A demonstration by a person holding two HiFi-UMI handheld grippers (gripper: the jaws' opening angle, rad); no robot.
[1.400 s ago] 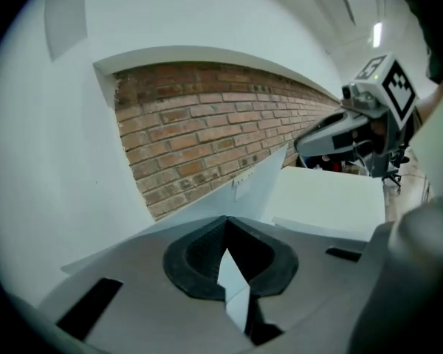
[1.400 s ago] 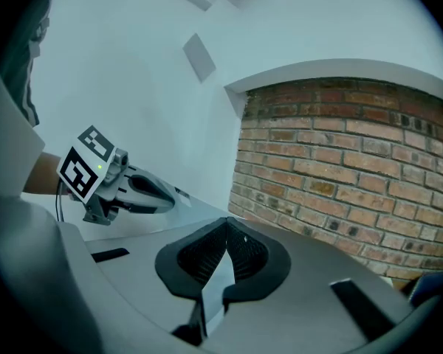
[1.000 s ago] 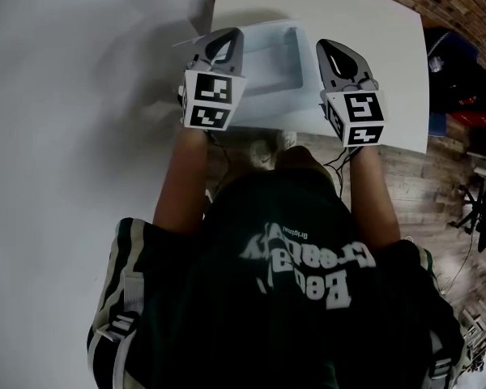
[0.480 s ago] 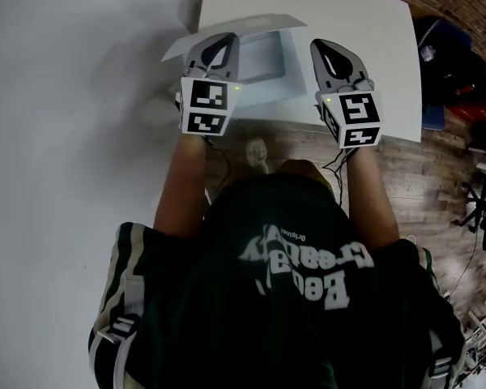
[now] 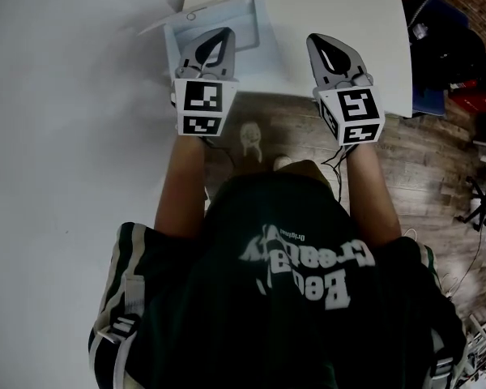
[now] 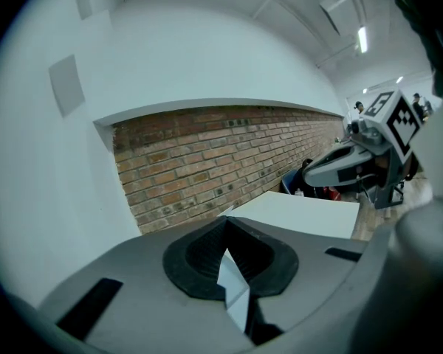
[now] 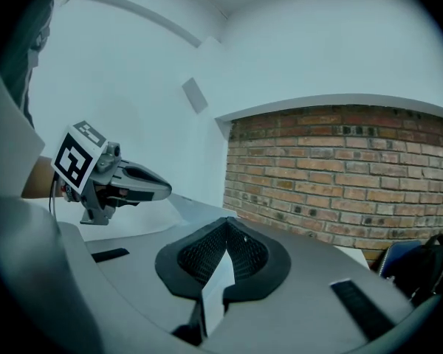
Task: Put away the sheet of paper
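Your left gripper [image 5: 212, 45] sits upper left of centre in the head view. Its jaws are together and clamped on the sheet of paper [image 5: 245, 29]. The left gripper view confirms it: a thin white edge of the sheet [image 6: 234, 286] is pinched between the dark pads.

Your right gripper [image 5: 329, 52] is upper right of centre, level with the left one and well apart from it. Its jaws are also closed on the sheet, and the right gripper view shows a white sliver [image 7: 218, 287] caught between the pads.

In the head view the sheet of paper lies at the top of the frame. Most of it shows by the left gripper, pale blue-grey, with its far edge curling up. In the right gripper view it runs from the left gripper [image 7: 125, 181] at mid left across toward the right jaws.

The sheet is over the near left part of the white table [image 5: 348, 10], and there is a shadow along the table's near edge.

A white wall [image 5: 57, 136] fills the left of the frame, with wooden floor [image 5: 405, 168] at right. A brick wall [image 7: 340, 175] is ahead in both gripper views, and a dark bag [image 5: 449, 55] sits at the upper right.
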